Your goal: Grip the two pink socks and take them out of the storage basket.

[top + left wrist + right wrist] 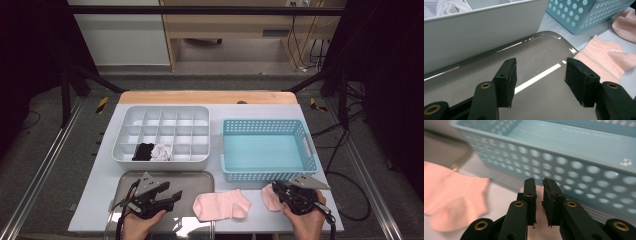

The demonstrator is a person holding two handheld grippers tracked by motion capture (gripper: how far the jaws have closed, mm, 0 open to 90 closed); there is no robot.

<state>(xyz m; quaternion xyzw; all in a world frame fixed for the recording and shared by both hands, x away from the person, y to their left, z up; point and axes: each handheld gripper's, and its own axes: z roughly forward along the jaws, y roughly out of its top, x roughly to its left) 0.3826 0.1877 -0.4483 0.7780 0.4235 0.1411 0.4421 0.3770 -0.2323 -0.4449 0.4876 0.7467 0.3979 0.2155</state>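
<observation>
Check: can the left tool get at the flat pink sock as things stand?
Probably yes. The left tool is open over the tray, and the sock lies just beside the tray's edge with nothing between. The right tool sits over the other sock.

Open hand-held gripper [539, 80] over metal tray [544, 50], pink sock [604, 60] beside

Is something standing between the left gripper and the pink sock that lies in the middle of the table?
Nothing visible does. The left gripper hovers with open jaws over the bare metal tray, and the pink sock lies flat just past the tray's corner. The white organizer and blue basket stand farther back.
</observation>
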